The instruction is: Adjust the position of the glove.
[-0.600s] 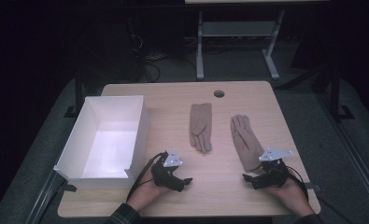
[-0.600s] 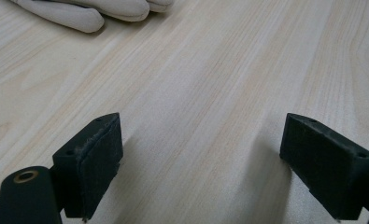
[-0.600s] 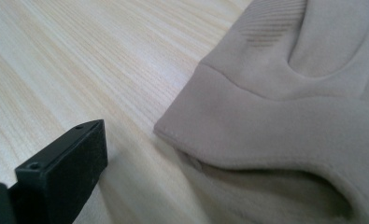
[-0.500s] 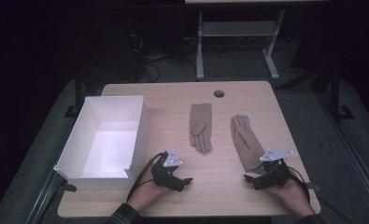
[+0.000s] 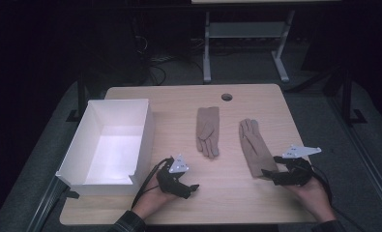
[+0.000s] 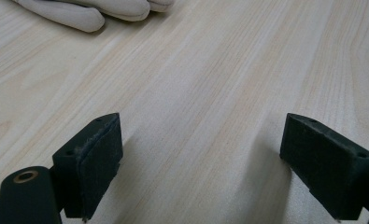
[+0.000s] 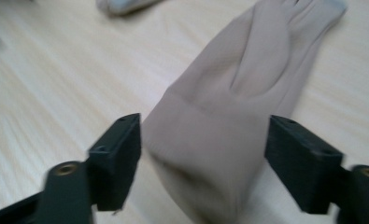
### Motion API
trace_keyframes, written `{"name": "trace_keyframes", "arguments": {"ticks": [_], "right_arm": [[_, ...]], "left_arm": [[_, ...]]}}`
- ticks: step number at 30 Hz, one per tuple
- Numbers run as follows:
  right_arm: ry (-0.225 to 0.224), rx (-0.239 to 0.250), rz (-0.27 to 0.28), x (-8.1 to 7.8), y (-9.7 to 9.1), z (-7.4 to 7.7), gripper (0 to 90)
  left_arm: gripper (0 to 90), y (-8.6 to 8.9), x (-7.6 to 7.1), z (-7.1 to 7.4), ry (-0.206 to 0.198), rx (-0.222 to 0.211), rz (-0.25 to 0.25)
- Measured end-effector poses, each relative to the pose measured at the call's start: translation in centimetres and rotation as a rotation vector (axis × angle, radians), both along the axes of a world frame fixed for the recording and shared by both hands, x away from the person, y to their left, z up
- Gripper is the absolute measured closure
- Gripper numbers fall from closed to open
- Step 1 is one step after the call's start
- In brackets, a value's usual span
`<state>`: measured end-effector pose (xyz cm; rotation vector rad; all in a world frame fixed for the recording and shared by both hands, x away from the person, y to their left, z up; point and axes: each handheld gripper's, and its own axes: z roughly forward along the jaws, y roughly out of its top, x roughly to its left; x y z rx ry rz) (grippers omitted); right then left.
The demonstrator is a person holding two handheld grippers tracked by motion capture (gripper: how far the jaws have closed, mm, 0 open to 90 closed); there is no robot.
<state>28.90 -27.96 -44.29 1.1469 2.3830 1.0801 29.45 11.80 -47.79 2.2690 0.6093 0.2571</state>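
Note:
Two beige gloves lie flat on the wooden table (image 5: 174, 106), one in the middle (image 5: 208, 129) and one to its right (image 5: 254, 145). My right gripper (image 5: 267, 174) sits at the cuff of the right glove. In the right gripper view this gripper (image 7: 205, 158) is open, and the glove's cuff (image 7: 247, 84) lies between the jaws without the pads pressing on it. My left gripper (image 5: 193, 188) rests near the front edge, below the middle glove. It (image 6: 201, 158) is open over bare wood, and that glove's fingertips (image 6: 102, 11) show far ahead.
A white open box (image 5: 147, 128) stands on the table's left side, just left of my left gripper. A round cable hole (image 5: 227, 97) is near the far edge. A metal table frame (image 5: 208, 48) stands on the dark floor behind.
My right gripper has shifted slightly at the right glove's cuff. The left gripper, both gloves and the box lie as before.

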Motion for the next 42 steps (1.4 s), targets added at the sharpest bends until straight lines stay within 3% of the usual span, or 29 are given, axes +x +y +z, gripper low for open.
{"name": "trace_keyframes", "arguments": {"ticks": [4, 8, 9, 10, 11, 12, 13, 21, 22, 28, 33, 42], "right_arm": [[-0.005, 0.024, 0.011, 0.8, -0.3, 0.8, 45.9], [0.016, 0.05, 0.038, 1.9, -0.4, 0.9, 67.2], [0.02, 0.051, 0.039, 2.2, -0.4, 1.0, 74.0], [0.02, 0.051, 0.039, 2.2, -0.4, 1.0, 74.0], [0.033, 0.051, 0.036, 2.8, -0.3, 0.9, 83.6], [0.033, 0.051, 0.036, 2.8, -0.3, 0.9, 83.6], [0.046, 0.04, 0.036, 3.4, -0.2, 0.6, 89.8], [0.07, 0.005, 0.046, 5.0, 0.3, -0.4, 90.0], [0.097, 0.007, 0.043, 5.2, 0.4, -0.7, 90.0], [0.134, -0.037, 0.039, 5.4, 0.4, -1.7, 90.0], [0.138, -0.031, 0.037, 5.4, 0.3, -2.1, 90.0], [0.139, -0.046, 0.106, 4.9, 1.4, -2.0, 90.0]], "left_arm": [[12.6, 0.0, 0.0, 0.0, -0.001, 0.006, -0.003], [12.6, 0.0, 0.0, 0.0, -0.001, 0.006, -0.003], [12.5, 0.0, 0.0, 0.0, -0.001, 0.005, -0.002], [12.6, 0.0, 0.0, 0.0, -0.001, 0.005, -0.002], [12.6, 0.0, 0.0, 0.0, -0.001, 0.005, -0.002], [12.5, 0.0, 0.0, 0.0, -0.001, 0.005, -0.002], [12.5, 0.0, 0.0, 0.0, -0.001, 0.005, -0.002], [12.5, 0.0, 0.0, 0.0, 0.0, 0.005, -0.001], [12.5, 0.0, 0.0, 0.0, 0.0, 0.005, 0.0], [12.6, 0.0, 0.0, 0.0, 0.0, 0.004, 0.002], [12.6, 0.0, -0.1, 0.0, -0.001, 0.003, 0.005], [12.6, 0.0, -0.1, 0.0, -0.001, 0.002, 0.006]]}}
